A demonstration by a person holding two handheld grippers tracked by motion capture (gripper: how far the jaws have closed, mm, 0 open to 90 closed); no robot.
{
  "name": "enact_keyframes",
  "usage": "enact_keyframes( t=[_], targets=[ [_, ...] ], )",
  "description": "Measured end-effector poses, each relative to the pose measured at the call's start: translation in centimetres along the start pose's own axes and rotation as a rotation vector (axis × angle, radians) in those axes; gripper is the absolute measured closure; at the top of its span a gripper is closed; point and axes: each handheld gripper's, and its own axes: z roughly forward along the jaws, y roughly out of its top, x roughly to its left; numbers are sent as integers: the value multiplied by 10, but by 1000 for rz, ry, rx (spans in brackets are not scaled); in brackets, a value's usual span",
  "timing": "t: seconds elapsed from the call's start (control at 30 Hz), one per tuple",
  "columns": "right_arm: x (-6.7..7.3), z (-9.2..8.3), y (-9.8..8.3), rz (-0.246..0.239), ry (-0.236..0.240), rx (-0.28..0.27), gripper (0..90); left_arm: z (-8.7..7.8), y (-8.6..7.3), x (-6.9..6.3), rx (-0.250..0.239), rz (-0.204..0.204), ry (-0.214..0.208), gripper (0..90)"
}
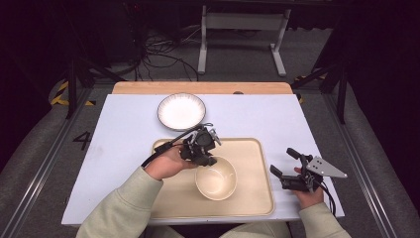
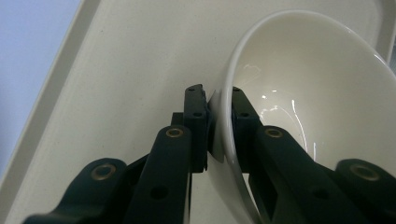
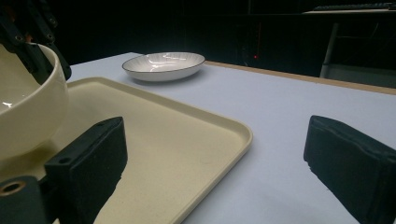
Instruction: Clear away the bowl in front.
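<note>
Black fingers [image 2: 196, 126] of the left gripper [image 1: 204, 154] are clamped on the rim of the cream bowl [image 1: 216, 177], one pad on the outside of the wall and one inside, as the left gripper view shows plainly. That bowl sits at the middle of the beige tray [image 1: 255, 148], toward the near side of the white table [image 1: 124, 129]; whether its base rests fully on the tray or hangs just above it is hard to tell.

Off the tray's right edge, the right gripper [image 1: 286, 163] hovers over the table with its jaws wide apart and nothing between them; its own view looks past the tray's corner [image 3: 245, 133].

Glazed and glossy, the bowl is likely ceramic: stiff, fairly heavy for a one-sided pinch, slippery, and breakable if dropped. A rim hold lets it swing or slide in the pads, so a deep bite over the wall, kept level, seems the safest hold.

Farther off, a white plate [image 1: 181, 111] with a dark rim lies beyond the tray, well apart from it.

From above, the gripper covers the far-left rim of the bowl, and the bowl's underside is hidden everywhere. The left hand [image 1: 166, 163] covers part of the tray.
</note>
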Motion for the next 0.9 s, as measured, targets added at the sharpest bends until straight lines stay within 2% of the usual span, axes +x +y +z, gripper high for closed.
enact_keyframes(
  t=[0.5,0.9],
  targets=[
    [0,0,0,-1,1,0,66,12,1,0,36,2,20,818],
    [0,0,0,-1,1,0,66,12,1,1,41,1,21,814]
  ],
)
